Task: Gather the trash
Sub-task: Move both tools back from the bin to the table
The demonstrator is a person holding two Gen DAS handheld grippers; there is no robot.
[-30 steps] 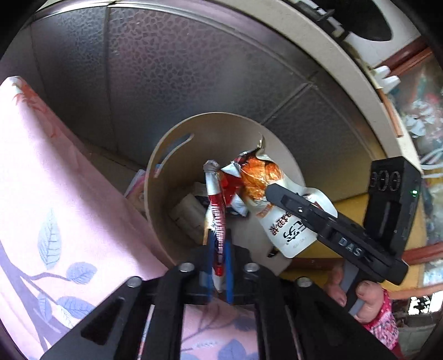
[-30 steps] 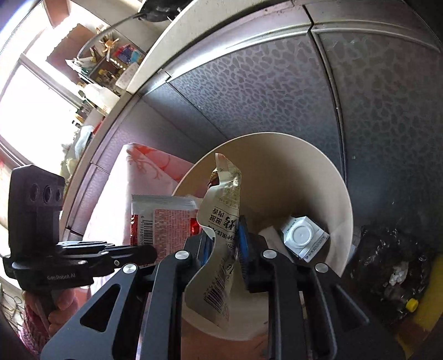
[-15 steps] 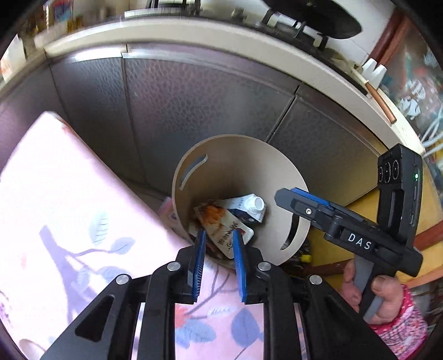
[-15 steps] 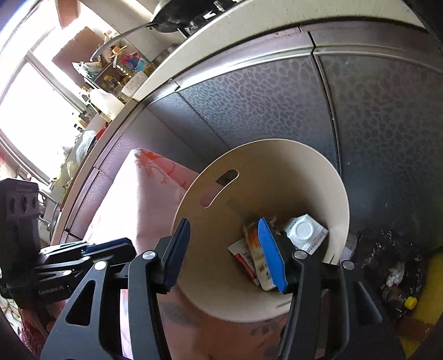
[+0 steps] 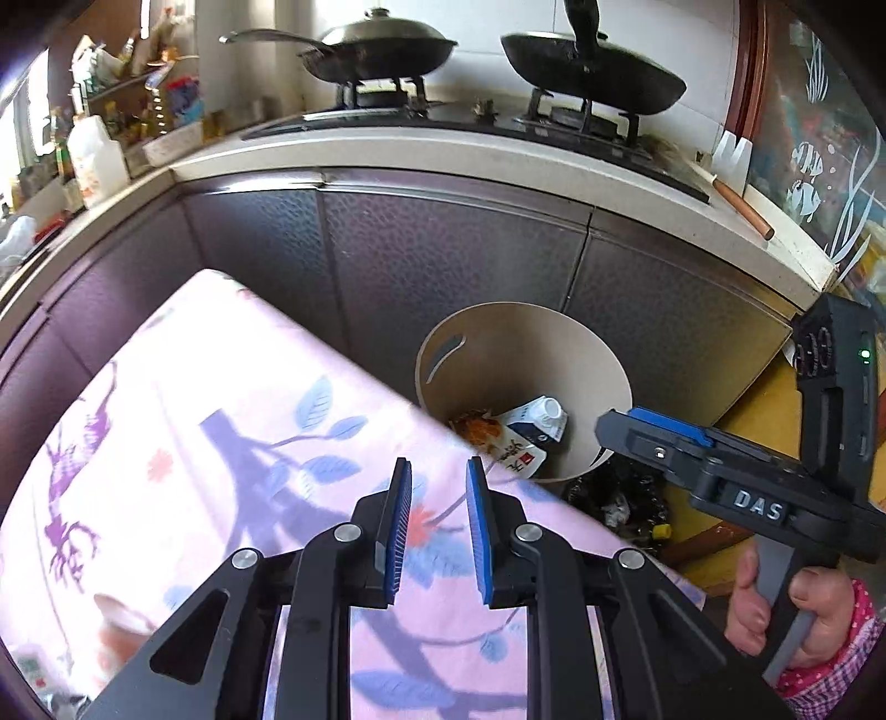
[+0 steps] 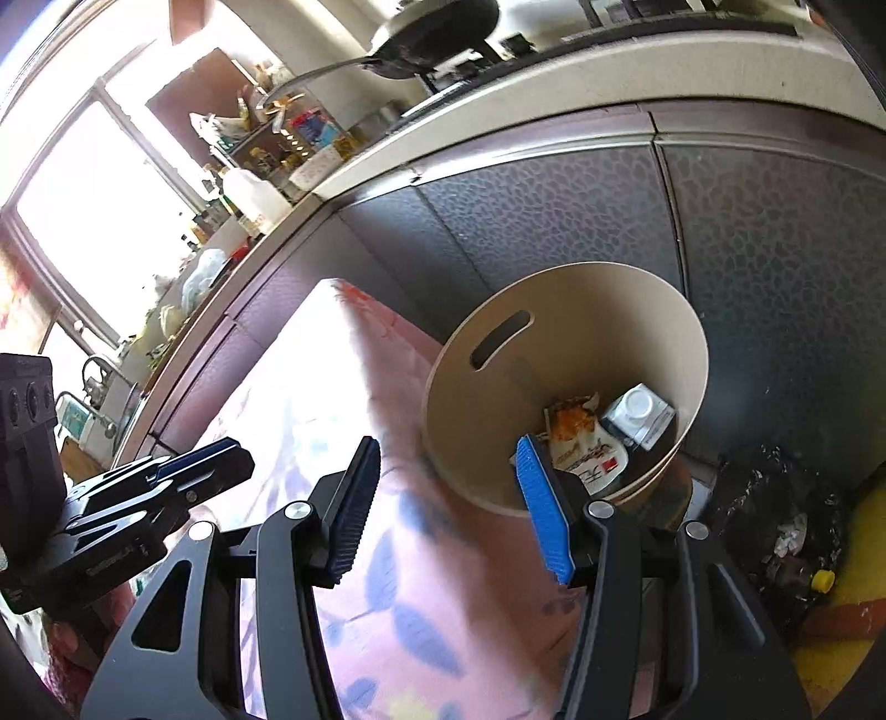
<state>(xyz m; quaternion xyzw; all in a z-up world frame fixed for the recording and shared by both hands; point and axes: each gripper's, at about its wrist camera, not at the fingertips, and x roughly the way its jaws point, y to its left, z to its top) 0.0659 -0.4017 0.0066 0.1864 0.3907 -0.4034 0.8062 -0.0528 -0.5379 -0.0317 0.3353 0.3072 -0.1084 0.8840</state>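
Observation:
A round beige bin (image 5: 554, 327) (image 6: 581, 293) stands on the floor against dark cabinets, beside the table. Inside lie an orange-and-white snack wrapper (image 5: 501, 443) (image 6: 581, 437) and a small white-capped carton (image 5: 540, 418) (image 6: 639, 415). My left gripper (image 5: 437, 526) is open and empty above the table's floral cloth, back from the bin. My right gripper (image 6: 451, 504) is open wide and empty, its right pad near the bin's rim. The right gripper also shows in the left wrist view (image 5: 659, 437), and the left gripper in the right wrist view (image 6: 194, 465).
A pink floral tablecloth (image 5: 194, 443) (image 6: 310, 387) covers the table next to the bin. A black bag of rubbish (image 6: 775, 515) (image 5: 626, 498) lies on the floor right of the bin. A counter with a stove and two pans (image 5: 387, 50) runs behind.
Both grippers let go of their wrappers, which dropped into the bin. Both opened and have drawn back and up from the bin over the table.

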